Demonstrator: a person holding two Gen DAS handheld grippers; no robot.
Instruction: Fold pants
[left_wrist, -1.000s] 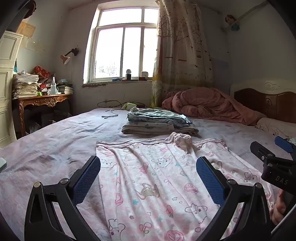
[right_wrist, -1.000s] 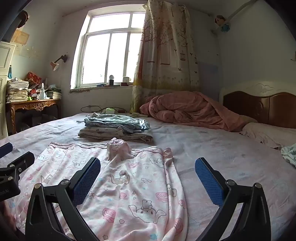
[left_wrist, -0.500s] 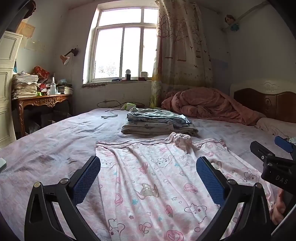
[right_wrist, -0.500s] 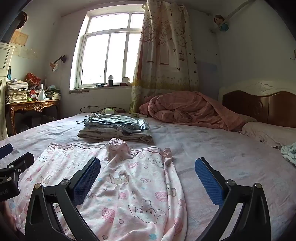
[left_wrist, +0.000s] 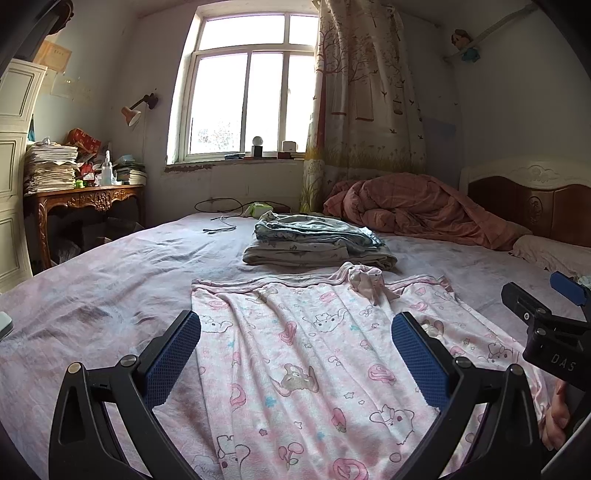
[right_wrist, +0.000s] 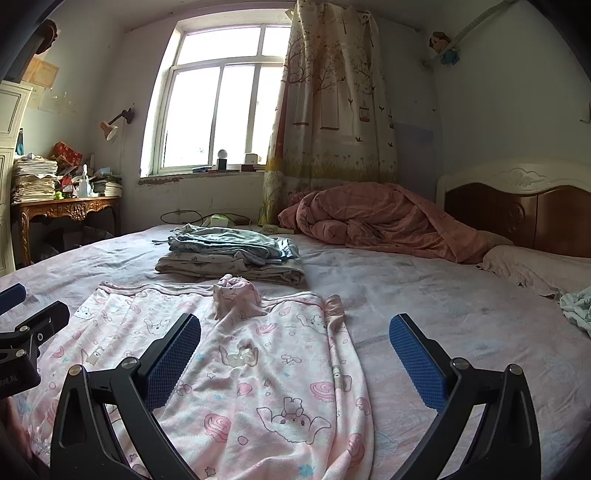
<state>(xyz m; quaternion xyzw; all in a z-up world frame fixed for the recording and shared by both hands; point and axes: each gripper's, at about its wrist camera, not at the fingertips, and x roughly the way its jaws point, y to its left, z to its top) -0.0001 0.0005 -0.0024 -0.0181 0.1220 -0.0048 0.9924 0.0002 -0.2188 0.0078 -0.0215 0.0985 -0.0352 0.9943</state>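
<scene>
The pink cartoon-print fleece pants (left_wrist: 306, 354) lie spread flat on the mauve bedsheet (left_wrist: 110, 280), waistband bunched at the far edge near a stack of folded grey-blue clothes (left_wrist: 314, 240). Left gripper (left_wrist: 295, 365) and right gripper (right_wrist: 293, 363) hover above them, jaws wide apart, empty — pinch matching near corners, lifting evenly.

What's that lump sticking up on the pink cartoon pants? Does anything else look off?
The pink pants lie mostly flat on the bed, but a bunched knot of fabric stands up at the far edge, near the folded stack. The far right corner is also rumpled. Both grippers hover open, touching nothing.
</scene>
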